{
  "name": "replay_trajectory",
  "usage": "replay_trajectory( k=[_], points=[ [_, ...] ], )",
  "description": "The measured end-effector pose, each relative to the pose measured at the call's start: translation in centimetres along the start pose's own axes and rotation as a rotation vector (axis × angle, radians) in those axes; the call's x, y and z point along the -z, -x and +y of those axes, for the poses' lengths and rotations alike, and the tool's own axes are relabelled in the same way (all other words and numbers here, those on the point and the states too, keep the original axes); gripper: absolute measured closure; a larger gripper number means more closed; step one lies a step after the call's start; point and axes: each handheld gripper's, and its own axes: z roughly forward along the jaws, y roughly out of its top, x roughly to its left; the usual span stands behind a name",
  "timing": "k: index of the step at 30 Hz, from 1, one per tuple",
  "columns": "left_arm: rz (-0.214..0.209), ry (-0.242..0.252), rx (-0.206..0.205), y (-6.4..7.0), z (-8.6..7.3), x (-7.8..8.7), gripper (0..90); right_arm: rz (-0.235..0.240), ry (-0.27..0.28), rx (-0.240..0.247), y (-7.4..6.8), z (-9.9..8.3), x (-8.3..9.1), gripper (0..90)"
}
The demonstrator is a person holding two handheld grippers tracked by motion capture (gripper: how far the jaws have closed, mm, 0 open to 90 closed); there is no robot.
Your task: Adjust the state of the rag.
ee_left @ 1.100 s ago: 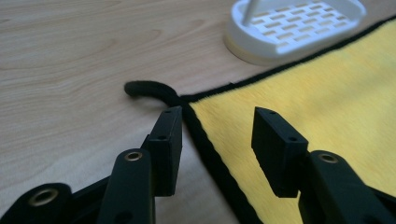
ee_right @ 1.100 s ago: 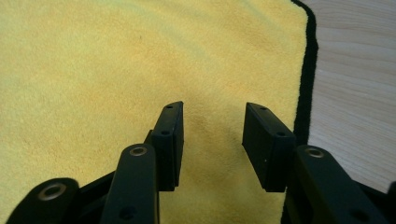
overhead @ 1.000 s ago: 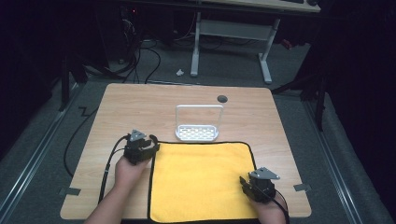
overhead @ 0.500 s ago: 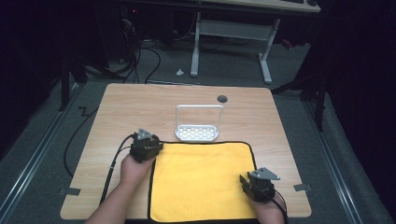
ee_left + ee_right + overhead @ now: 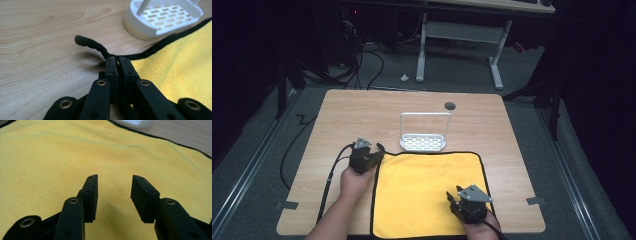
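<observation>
High view showed a yellow cloth [image 5: 427, 192] with a black hem lying flat on the wooden tabletop [image 5: 362, 110], its far edge just beside a white slotted rack [image 5: 424, 135]. The left hand-held gripper [image 5: 371, 156] sat at the cloth's far left corner; in the left gripper view its jaws were pressed together on the black hem at that corner [image 5: 100, 48], and the corner tip curled up off the wood. The right hand-held gripper [image 5: 454, 202] rested over the near right part of the cloth, and the right gripper view showed its jaws standing apart above the yellow surface, holding nothing. As a judgement, the work looked like folding the cloth, and it was barely begun: one corner was pinched and slightly raised, while the rest of the cloth lay spread and unfolded. The right side had yet to take a grip, and every fold remained to be made.
</observation>
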Motion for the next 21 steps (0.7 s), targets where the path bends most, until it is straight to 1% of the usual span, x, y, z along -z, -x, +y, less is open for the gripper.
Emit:
replay_trajectory(
  k=[2, 4, 5, 6, 7, 10, 13, 14, 15, 16, 17, 18, 19, 20, 21],
  points=[
    [0.004, 0.010, 0.003, 0.0, 0.0, 0.1, 86.4, 0.005, -0.027, 0.013, -0.8, 0.1, -0.5, 58.5],
    [0.004, 0.006, -0.009, 0.1, 0.0, 0.1, 86.6, 0.014, -0.059, 0.021, -1.2, 0.0, -1.1, 59.3],
    [0.003, 0.010, -0.009, 0.0, 0.0, 0.1, 86.6, 0.012, -0.074, 0.030, -1.3, -0.1, -1.3, 60.0],
    [0.002, 0.011, -0.005, -0.1, 0.0, 0.1, 86.6, 0.014, -0.094, 0.030, -1.3, -0.1, -1.5, 60.9],
    [0.002, 0.011, -0.003, -0.1, 0.0, 0.1, 86.6, 0.020, -0.100, 0.028, -1.4, -0.2, -1.7, 62.3],
    [0.010, 0.027, -0.017, 0.0, 0.0, 0.2, 86.8, 0.038, -0.096, 0.013, -1.6, 0.1, -2.1, 65.8],
    [0.003, 0.053, -0.005, -0.2, 0.0, 0.6, 86.8, 0.048, -0.087, 0.014, -2.2, 0.5, -2.6, 66.1],
    [0.001, 0.058, -0.008, -0.2, 0.0, 0.7, 86.8, 0.037, -0.090, 0.019, -2.5, 0.7, -2.6, 65.4],
    [0.015, 0.059, -0.031, -0.2, 0.0, 0.8, 86.8, 0.048, -0.071, 0.033, -3.0, 0.9, -2.5, 64.9],
    [0.024, 0.059, -0.045, -0.3, 0.0, 1.0, 86.9, 0.064, -0.047, 0.047, -3.7, 1.2, -2.2, 64.5],
    [0.027, 0.057, -0.044, -0.4, -0.1, 1.0, 86.9, 0.075, -0.029, 0.075, -4.5, 1.5, -1.8, 64.0],
    [0.023, 0.054, -0.033, -0.6, -0.1, 1.0, 86.8, 0.093, -0.015, 0.093, -5.5, 1.8, -1.6, 63.1],
    [0.014, 0.061, -0.023, -0.7, -0.2, 1.0, 86.8, 0.125, -0.003, 0.107, -6.6, 2.1, -1.5, 62.5],
    [0.000, 0.072, -0.026, -0.7, -0.3, 1.0, 86.8, 0.153, -0.001, 0.127, -7.8, 2.3, -1.5, 61.8],
    [-0.012, 0.084, -0.033, -0.7, -0.3, 1.1, 86.7, 0.163, -0.002, 0.148, -8.9, 2.4, -1.6, 61.3]
  ],
)
